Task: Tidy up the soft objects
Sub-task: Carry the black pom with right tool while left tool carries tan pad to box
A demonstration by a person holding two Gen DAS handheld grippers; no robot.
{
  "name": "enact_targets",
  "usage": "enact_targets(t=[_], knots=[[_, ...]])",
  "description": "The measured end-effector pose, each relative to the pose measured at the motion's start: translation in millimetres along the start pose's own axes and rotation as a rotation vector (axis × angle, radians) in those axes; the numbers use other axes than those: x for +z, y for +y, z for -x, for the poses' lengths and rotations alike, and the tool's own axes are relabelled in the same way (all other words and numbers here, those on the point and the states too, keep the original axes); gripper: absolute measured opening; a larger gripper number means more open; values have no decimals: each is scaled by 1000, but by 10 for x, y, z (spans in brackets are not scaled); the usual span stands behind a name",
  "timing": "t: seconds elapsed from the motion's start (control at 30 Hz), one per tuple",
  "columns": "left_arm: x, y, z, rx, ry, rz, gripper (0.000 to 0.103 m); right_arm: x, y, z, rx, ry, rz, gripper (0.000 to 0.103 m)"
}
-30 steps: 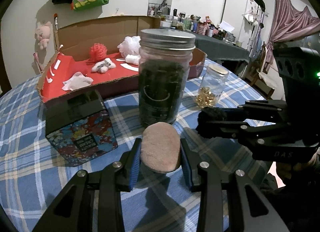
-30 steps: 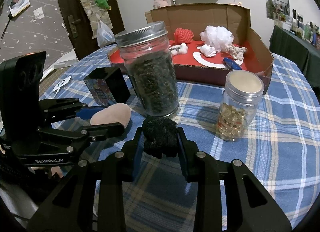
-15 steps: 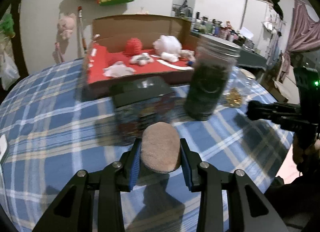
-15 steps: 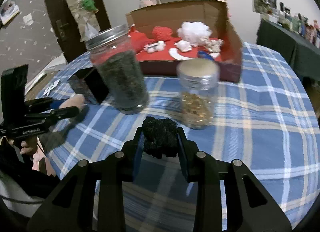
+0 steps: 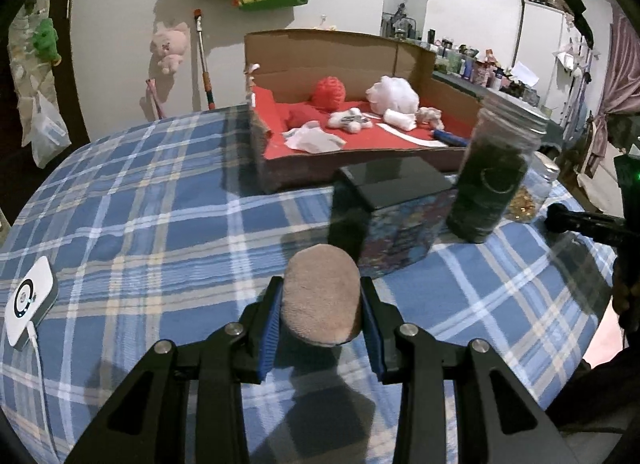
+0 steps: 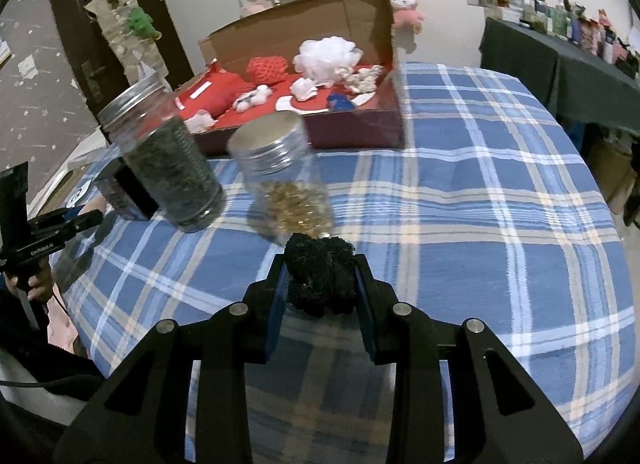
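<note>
Left hand-held gripper (image 5: pixel 322 304): jaws partly closed, pads pressing a tan oval pad (image 5: pixel 321 296), lower centre of frame, above the plaid tabletop (image 5: pixel 160 223). Right hand-held gripper (image 6: pixel 320 284): jaws partly closed on a black fuzzy clump (image 6: pixel 320 274), lower centre. Beyond: dark-filled jar (image 6: pixel 168 167), amber-bead jar (image 6: pixel 284 183), patterned tin (image 5: pixel 396 215). Cardboard box (image 5: pixel 340 51), upper centre, holds red and white soft items.

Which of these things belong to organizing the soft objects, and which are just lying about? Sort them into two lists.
Part of the job:
- tan pad, clamped in the left hand-held gripper
- black scrubby ball, clamped in the right hand-held gripper
- cardboard box holding soft items

Lying about:
- tall dark jar
- small jar of golden pieces
- patterned tin
- white device
</note>
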State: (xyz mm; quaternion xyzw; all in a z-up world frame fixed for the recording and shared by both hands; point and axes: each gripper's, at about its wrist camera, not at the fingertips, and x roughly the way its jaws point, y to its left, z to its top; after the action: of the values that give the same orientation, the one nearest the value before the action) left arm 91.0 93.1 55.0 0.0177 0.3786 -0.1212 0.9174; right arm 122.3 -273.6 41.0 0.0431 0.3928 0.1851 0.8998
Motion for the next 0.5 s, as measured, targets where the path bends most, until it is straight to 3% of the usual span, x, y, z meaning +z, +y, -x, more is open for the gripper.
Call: enact_targets(t=[0.5], knots=[[387, 258, -157, 9, -46, -99, 38, 453, -187, -89, -30, -15, 92, 30]])
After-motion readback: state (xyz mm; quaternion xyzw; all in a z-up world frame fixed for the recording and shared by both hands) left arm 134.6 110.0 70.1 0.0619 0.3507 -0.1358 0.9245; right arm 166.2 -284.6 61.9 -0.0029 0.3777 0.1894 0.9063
